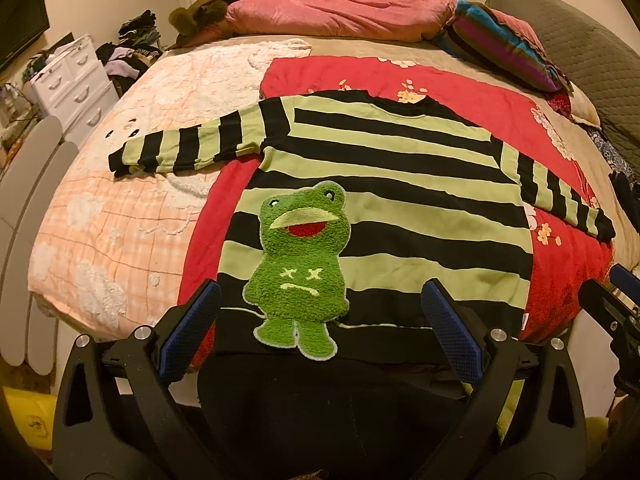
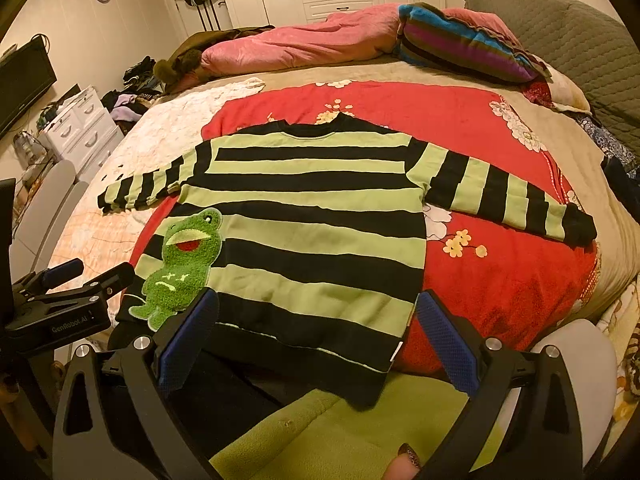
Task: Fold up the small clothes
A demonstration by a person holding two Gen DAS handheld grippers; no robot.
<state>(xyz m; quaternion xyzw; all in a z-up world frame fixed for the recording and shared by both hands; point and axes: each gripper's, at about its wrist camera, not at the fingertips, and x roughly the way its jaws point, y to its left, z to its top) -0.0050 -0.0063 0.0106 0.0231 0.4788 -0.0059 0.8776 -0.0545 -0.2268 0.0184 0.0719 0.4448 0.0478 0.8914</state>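
Observation:
A small green-and-black striped sweater (image 1: 384, 176) with a fuzzy green frog patch (image 1: 300, 256) lies flat, front up, sleeves spread, on a red flowered blanket (image 1: 460, 92) on the bed. My left gripper (image 1: 320, 320) is open, its blue pads either side of the frog's legs just above the sweater's bottom hem. My right gripper (image 2: 316, 332) is open over the hem's right part; the sweater (image 2: 312, 208) and frog (image 2: 180, 264) show there too. The left gripper (image 2: 72, 300) appears at the left of the right wrist view.
A pink quilt (image 1: 332, 12) and a striped pillow (image 1: 504, 44) lie at the bed's far side. A peach quilt (image 1: 132, 184) covers the left. White drawers (image 1: 76, 76) and a clothes pile (image 1: 128, 52) stand left of the bed. Green fabric (image 2: 320, 432) lies below the hem.

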